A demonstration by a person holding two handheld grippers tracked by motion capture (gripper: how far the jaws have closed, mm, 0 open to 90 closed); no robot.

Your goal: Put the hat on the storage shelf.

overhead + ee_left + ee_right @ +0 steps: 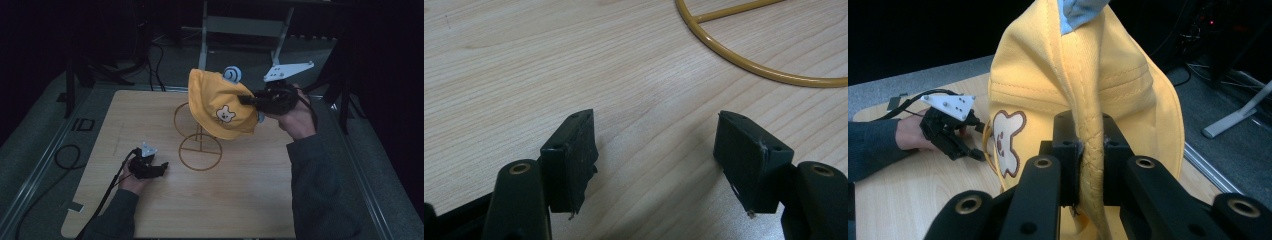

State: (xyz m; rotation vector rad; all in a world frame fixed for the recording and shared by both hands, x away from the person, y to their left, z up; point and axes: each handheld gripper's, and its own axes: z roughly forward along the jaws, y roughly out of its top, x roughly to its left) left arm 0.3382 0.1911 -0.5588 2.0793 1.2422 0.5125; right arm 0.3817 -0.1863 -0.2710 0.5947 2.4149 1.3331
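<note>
Yellow cap held up over the wire stand, right claw pinching its brim.

Upper centre of the high view: the right claw (250,99) is clamped on the yellow cap (220,102), and the right claw's own view shows both jaws squeezed onto the cap's stitched brim edge (1090,165), bear patch (1007,142) at left of centre. The cap hangs above the gold wire stand (200,152), which sits mid-frame on the wooden surface (240,200); whether cap and stand touch, I cannot tell. Down at lower left, the left claw (161,167) rests low over the surface, jaws spread wide with bare wood between them, just beside the stand's ring base (744,60).
</note>
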